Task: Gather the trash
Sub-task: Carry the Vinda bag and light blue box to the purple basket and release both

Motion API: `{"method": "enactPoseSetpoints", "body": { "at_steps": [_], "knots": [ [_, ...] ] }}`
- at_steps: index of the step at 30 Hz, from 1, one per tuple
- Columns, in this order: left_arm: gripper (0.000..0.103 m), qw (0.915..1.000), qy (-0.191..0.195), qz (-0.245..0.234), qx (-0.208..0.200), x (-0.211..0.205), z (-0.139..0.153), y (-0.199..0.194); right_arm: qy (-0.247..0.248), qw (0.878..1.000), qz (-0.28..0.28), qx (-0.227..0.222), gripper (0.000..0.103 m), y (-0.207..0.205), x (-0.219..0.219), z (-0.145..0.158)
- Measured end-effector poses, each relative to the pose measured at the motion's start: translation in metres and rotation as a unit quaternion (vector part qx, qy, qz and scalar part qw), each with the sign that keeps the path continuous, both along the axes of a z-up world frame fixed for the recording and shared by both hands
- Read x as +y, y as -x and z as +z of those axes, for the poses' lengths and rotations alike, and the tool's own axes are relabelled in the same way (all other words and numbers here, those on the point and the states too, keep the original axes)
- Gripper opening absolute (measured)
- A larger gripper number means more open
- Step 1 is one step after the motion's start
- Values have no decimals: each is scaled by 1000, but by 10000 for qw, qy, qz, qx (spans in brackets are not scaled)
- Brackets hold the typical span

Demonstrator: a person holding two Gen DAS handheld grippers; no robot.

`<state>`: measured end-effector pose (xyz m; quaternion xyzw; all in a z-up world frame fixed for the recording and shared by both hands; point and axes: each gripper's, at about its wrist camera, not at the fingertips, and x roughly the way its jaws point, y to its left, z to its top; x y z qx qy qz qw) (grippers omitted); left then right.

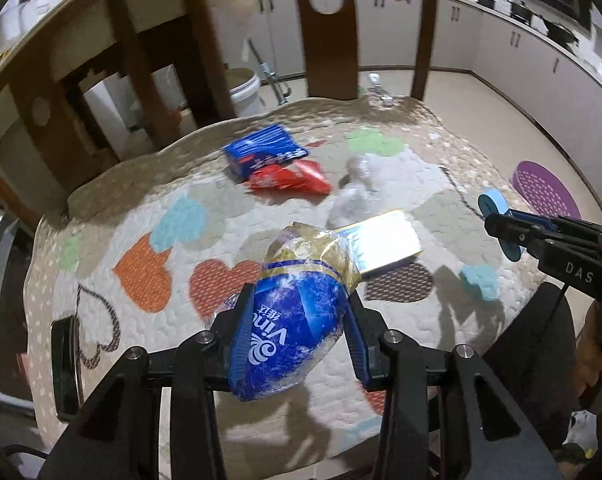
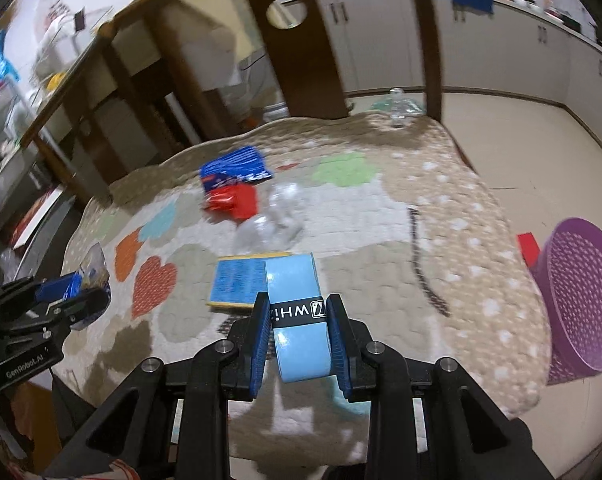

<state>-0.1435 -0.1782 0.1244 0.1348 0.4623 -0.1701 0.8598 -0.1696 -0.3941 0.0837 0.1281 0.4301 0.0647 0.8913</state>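
- Trash in both grippers: the left gripper (image 1: 299,344) is clamped on a crumpled blue-and-gold wrapper (image 1: 297,312), its fingers pressing the crushed plastic from either side, clear above the quilt (image 1: 113,216).
- The right gripper (image 2: 299,340) is closed tight on a light blue tape roll (image 2: 297,312), black label band facing up between the pads.
- Just ahead of the right gripper, a flat blue-and-yellow box (image 2: 241,280) lies on the quilt.
- Farther ahead, a crumpled clear plastic bottle (image 2: 277,220), then a red wrapper (image 2: 237,200) touching a blue packet (image 2: 237,168).
- Off to the right gripper's right, a purple perforated basket (image 2: 581,300) sits on the floor, beside the quilt's edge.
- Seen from the left wrist, the right gripper (image 1: 497,224) hangs to the right, roll in its grip.
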Motion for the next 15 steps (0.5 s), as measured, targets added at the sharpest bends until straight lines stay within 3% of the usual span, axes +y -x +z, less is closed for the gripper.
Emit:
{"method": "enactPoseSetpoints", "body": {
  "at_steps": [15],
  "knots": [
    [40, 9976, -238, -634, -123, -63, 8, 12, -135, 9973, -708, -163, 30, 28, -61, 8]
  ]
}}
